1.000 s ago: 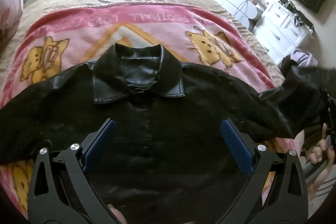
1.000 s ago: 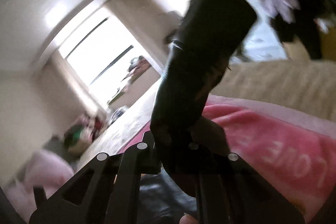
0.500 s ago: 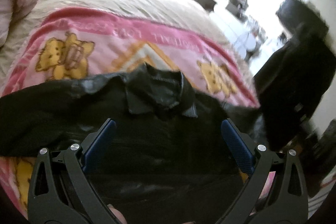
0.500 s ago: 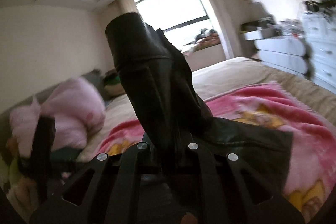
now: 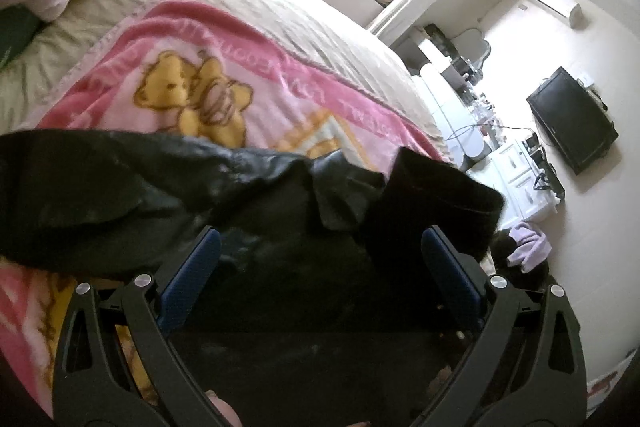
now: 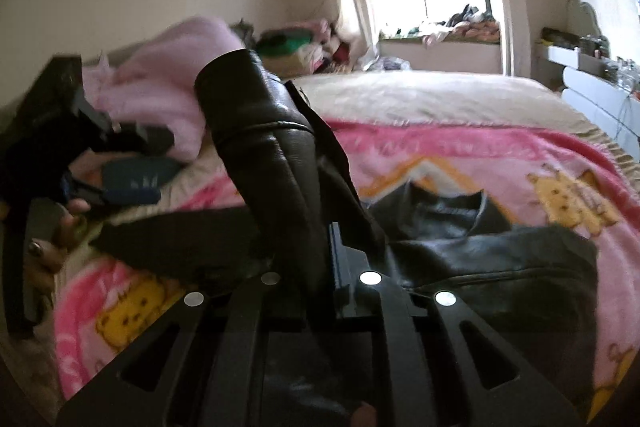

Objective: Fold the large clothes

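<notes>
The right gripper (image 6: 320, 267) pinches the black leather jacket's stiff sleeve (image 6: 256, 131), the left gripper (image 5: 320, 259) spread empty; slick leather could slip free mid-fold.

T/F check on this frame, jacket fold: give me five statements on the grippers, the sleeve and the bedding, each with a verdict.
1. The right gripper is clamped on the black jacket's sleeve. True.
2. The left gripper grips the collar. False: its jaws stand wide open, holding nothing.
3. The jacket lies on a pink bear-print blanket. True.
4. The held sleeve lies flat on the bed. False: it stands up above the jacket.
5. The blanket is plain blue. False: pink with yellow bears.
</notes>
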Demonstrator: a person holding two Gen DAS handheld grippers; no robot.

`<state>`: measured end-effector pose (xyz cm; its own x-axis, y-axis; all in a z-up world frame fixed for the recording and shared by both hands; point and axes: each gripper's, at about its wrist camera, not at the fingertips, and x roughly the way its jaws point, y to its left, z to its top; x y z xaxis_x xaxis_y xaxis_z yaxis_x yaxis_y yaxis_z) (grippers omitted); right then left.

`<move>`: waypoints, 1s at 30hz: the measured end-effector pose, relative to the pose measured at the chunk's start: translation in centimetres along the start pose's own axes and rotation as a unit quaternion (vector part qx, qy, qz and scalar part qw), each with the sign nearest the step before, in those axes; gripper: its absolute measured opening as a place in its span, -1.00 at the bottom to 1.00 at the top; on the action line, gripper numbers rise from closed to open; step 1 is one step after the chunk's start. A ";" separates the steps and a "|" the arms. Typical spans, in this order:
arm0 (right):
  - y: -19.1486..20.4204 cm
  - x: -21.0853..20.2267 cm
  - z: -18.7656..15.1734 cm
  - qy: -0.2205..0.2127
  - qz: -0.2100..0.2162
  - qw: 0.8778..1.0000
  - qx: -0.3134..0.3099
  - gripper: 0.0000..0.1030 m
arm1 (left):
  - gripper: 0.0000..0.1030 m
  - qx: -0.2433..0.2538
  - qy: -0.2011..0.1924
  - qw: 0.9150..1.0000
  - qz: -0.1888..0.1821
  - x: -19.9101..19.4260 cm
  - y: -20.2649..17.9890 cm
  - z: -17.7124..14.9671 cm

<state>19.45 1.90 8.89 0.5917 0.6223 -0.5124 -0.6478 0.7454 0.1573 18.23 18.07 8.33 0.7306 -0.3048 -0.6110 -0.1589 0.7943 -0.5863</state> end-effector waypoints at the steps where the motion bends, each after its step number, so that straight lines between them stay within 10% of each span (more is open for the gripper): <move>1: 0.5 0.7 -0.5 0.016 -0.004 1.000 -0.004 -0.78 | 0.82 -0.003 0.003 1.000 -0.004 0.1 0.5 -0.3; 6: 1.2 3.8 -3.3 0.074 -0.006 0.997 -0.015 -0.61 | 0.82 -0.013 0.021 0.999 -0.021 1.1 2.1 -1.5; 10: 1.7 4.5 -5.1 0.100 0.013 0.995 -0.023 0.49 | 0.82 -0.015 0.026 0.999 -0.031 1.4 2.7 -1.9; 13: 2.4 3.8 -6.0 0.108 0.019 0.993 -0.040 0.80 | 0.82 -0.007 0.032 0.999 -0.021 1.6 3.3 -2.2; 19: 1.1 -0.1 -6.0 0.089 0.046 0.995 -0.009 0.88 | 0.82 -0.004 0.064 0.998 0.015 3.1 5.1 -3.8; 30: -6.6 -5.1 -5.2 0.040 -0.035 0.995 0.085 0.89 | 0.71 -0.006 0.114 0.993 0.006 6.9 4.6 -7.1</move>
<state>18.22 -7.40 6.03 0.5872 0.5521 -0.5919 -0.5125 0.8196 0.2560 17.80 15.87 -2.38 0.5592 -0.4069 -0.7224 -0.1757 0.7934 -0.5828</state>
